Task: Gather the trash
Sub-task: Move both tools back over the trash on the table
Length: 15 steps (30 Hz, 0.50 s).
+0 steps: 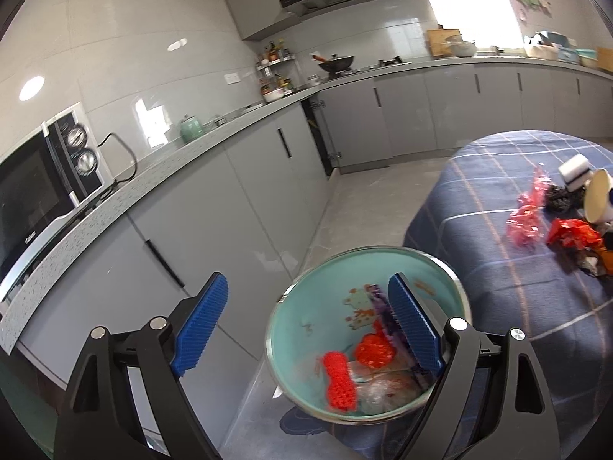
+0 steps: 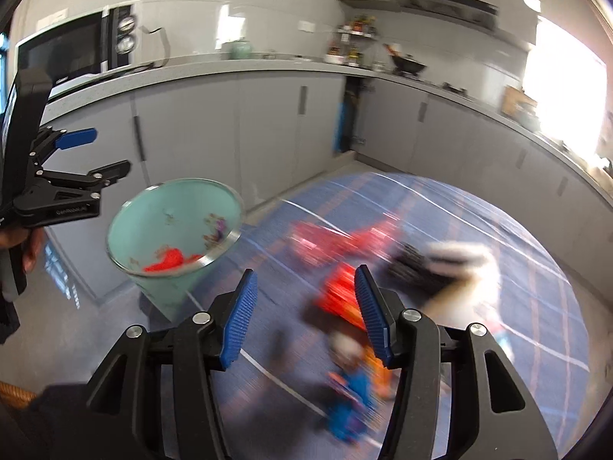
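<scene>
Right now the left tongs (image 1: 306,322) are spread wide with nothing between the blue pads — they hang over the green bin (image 1: 285,318), which stands on the floor just beside the counter (image 1: 479,207) with the blue checked cloth. Some trash already lies in the bin: a red bumpy piece (image 1: 339,383), a red ball-like piece (image 1: 373,350) and a clear crumpled wrapper (image 1: 377,389).

The right tongs (image 2: 302,316) are partly spread too, and they hold nothing. They point down at the cloth, where more trash waits. The right wrist view is blurry, so the pieces are hard to tell apart there. A red and orange wrapper (image 2: 339,299) shows right between the two blue pads, a little ahead of them and lower. In the left wrist view that same pile sits far off to the right — a shiny red wrapper (image 1: 571,234) and pink crinkled plastic (image 1: 526,216), near a white cup (image 1: 599,199) lying on its side.

So the right hand is much nearer to the trash on the cloth, and the left hand is nearer to the bin. I think the next grab belongs to the right tongs: go down and forward onto the red wrapper. Its long side seems to run slanted across the gap, but the blur makes that unsure.
</scene>
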Tool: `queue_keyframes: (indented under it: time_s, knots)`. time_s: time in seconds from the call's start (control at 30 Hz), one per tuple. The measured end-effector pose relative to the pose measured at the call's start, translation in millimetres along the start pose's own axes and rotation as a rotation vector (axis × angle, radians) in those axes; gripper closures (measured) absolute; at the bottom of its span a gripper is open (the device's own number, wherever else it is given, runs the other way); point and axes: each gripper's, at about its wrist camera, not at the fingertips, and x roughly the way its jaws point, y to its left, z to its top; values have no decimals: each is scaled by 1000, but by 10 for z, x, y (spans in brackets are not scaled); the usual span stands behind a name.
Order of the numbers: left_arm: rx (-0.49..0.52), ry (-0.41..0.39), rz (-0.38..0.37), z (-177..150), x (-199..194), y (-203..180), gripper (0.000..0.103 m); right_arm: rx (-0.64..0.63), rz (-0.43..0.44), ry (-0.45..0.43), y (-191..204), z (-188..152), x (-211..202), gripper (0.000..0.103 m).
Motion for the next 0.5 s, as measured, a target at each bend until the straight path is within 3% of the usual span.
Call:
queue_keyframes:
  time_s: [0.23, 0.5]
  knots:
    - [92, -28, -69, 94, -125, -552, 16, 116, -166, 25, -757, -447, -371, 46]
    - [155, -55, -133, 233, -282, -1073, 16, 204, -232, 32, -1131, -757, -436, 45]
